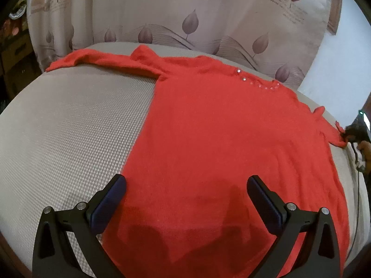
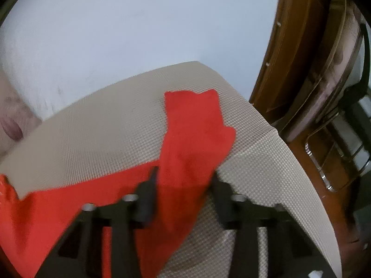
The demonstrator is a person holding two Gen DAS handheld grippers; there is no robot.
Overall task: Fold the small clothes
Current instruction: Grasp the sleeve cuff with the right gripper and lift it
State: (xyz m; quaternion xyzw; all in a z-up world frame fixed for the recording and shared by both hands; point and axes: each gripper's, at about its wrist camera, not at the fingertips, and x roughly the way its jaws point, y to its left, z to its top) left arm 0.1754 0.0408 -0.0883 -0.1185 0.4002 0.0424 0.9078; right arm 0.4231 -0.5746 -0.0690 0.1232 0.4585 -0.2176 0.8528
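Red sweater lies flat on beige mat. R gripper is nearer the job: its sleeve runs lengthwise straight ahead between narrowed fingers, grip unclear thru blur. L gripper gapes wide over hem, holding nothing.

A grey-beige mat with a fine waffle weave covers the flat surface and bends down over its edge at the right side of the right wrist view. Behind it hangs a pale curtain printed with mauve tulip buds, thin curved lines and dark lettering. A plain white wall rises beyond the surface's far corner. To the right stands dark brown wooden furniture with a curved, polished frame. At the left edge, dim shelves sit in shadow. The light is soft and even.
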